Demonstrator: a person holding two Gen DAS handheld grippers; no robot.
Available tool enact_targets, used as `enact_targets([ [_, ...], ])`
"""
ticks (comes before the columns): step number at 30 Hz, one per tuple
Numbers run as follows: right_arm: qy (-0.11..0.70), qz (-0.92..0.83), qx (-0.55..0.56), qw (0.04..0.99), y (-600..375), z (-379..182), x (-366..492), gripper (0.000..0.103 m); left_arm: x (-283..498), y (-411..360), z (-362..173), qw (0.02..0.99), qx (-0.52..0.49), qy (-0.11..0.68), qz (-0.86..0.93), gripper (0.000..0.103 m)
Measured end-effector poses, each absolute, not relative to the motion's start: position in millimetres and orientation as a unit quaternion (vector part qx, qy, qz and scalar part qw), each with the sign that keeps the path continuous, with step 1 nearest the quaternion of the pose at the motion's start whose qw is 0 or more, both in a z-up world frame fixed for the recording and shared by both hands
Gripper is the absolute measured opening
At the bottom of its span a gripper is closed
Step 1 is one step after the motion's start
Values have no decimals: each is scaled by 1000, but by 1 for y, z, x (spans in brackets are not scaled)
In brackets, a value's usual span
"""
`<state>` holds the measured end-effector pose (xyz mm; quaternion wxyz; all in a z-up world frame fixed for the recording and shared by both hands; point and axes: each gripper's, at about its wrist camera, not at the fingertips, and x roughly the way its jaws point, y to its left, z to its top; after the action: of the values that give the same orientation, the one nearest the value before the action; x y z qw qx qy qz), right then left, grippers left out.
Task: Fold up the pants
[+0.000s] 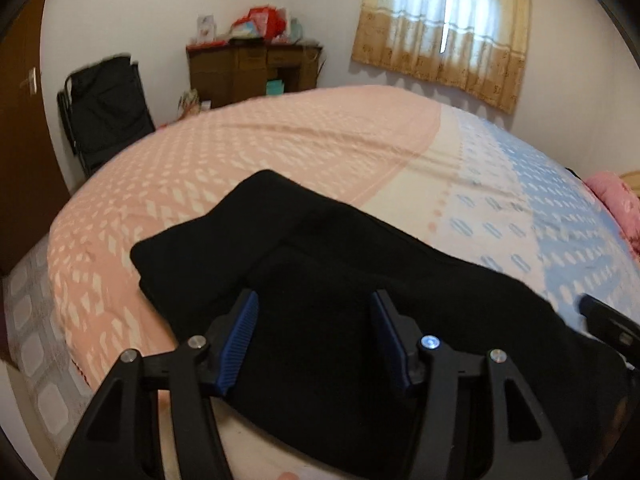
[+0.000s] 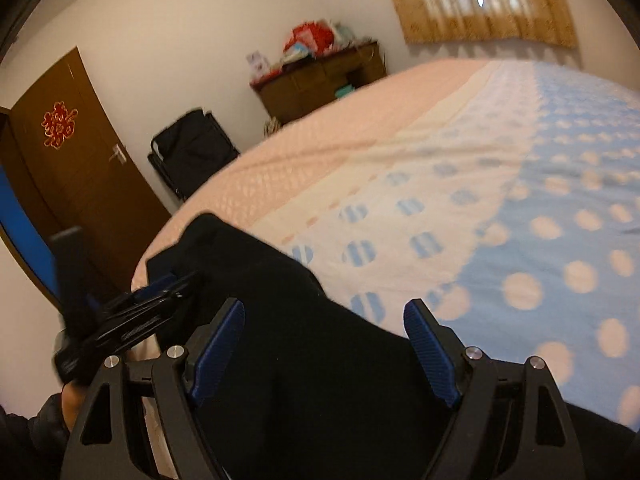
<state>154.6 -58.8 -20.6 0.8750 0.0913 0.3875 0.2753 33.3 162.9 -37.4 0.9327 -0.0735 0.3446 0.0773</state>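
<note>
Black pants [image 1: 320, 280] lie in folded layers on the near part of the bed, also in the right wrist view [image 2: 280, 320]. My left gripper [image 1: 314, 300] is open, its blue pads just above the pants, nothing between them. My right gripper [image 2: 326, 310] is open over the right part of the pants, holding nothing. The right gripper's tip shows at the right edge of the left wrist view [image 1: 608, 320]. The left gripper shows at the left of the right wrist view [image 2: 132, 320].
The bed [image 1: 280, 152] has a pink, cream and blue patterned cover [image 2: 520, 208]. A black folding chair [image 1: 104, 112], a wooden desk with clutter [image 1: 256, 68] and a brown door [image 2: 80, 168] stand beyond the bed. A curtained window [image 1: 444, 28] is on the far wall.
</note>
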Motion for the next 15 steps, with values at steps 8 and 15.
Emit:
enact_targets([
  [8,438,342,126,822,-46,-45,131,78,28,151,-47,944,-23,317,86,75],
  [15,418,329,147,834,-60,-36,160,78,31,149,-47,944,-22,318,83,80],
])
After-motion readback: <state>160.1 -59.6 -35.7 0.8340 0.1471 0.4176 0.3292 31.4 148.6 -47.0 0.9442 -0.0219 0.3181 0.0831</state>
